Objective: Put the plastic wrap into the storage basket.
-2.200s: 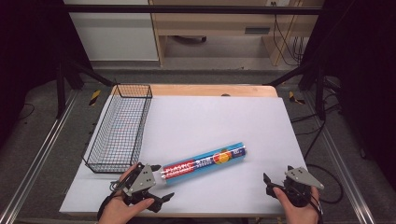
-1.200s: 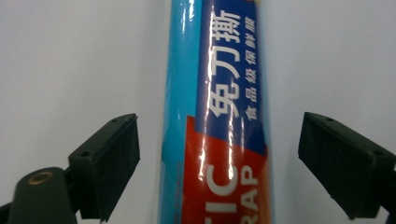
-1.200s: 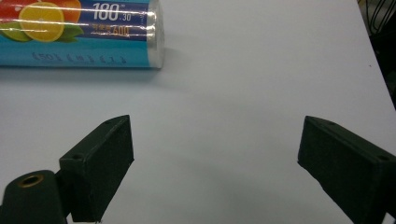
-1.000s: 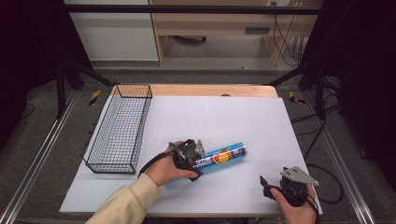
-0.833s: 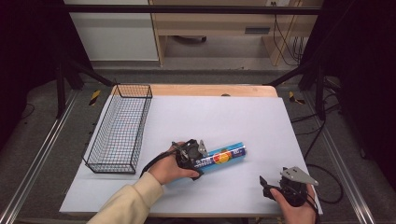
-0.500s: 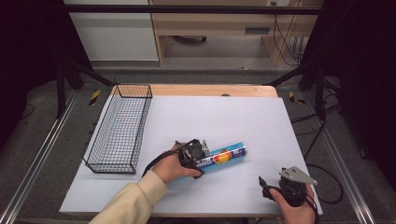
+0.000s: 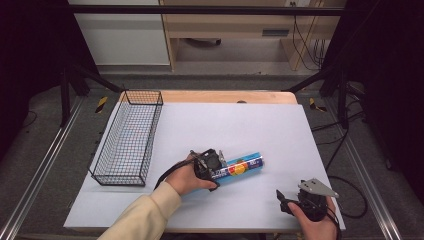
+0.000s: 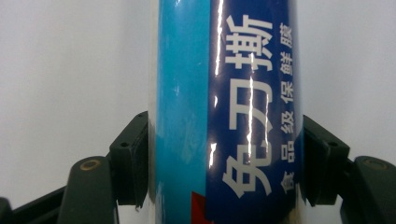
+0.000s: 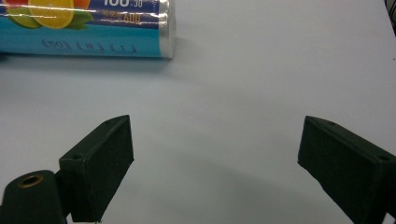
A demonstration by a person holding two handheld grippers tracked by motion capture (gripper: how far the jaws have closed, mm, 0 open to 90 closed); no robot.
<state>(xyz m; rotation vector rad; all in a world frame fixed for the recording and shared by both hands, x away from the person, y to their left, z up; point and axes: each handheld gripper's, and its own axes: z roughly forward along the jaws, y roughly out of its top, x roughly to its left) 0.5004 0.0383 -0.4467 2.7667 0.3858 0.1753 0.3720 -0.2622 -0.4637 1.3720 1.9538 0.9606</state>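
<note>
A blue cling film roll (image 7: 241, 167) printed with fruit lies on the white table sheet (image 7: 240, 120), front of centre. My left gripper (image 7: 209, 165) sits over its left end. In the left gripper view the roll (image 8: 224, 84) runs upward between the two black jaws, and both pads touch its sides, so the left gripper (image 8: 224, 163) is shut on it. My right gripper (image 7: 283, 198) rests near the front right corner. Its jaws stand wide apart with nothing between them (image 9: 215, 158). The roll's right end (image 9: 93, 28) lies some way ahead of them.
A black wire basket (image 7: 120, 178) stands along the left side of the sheet, lengthwise front to back. A bare wooden strip (image 7: 225, 96) marks the table's far edge. The left gripper's cable loops beside the hand.
The left hand came up from the front edge to the roll's left end and then edged slightly right along it. The right gripper shifted only a little.
</note>
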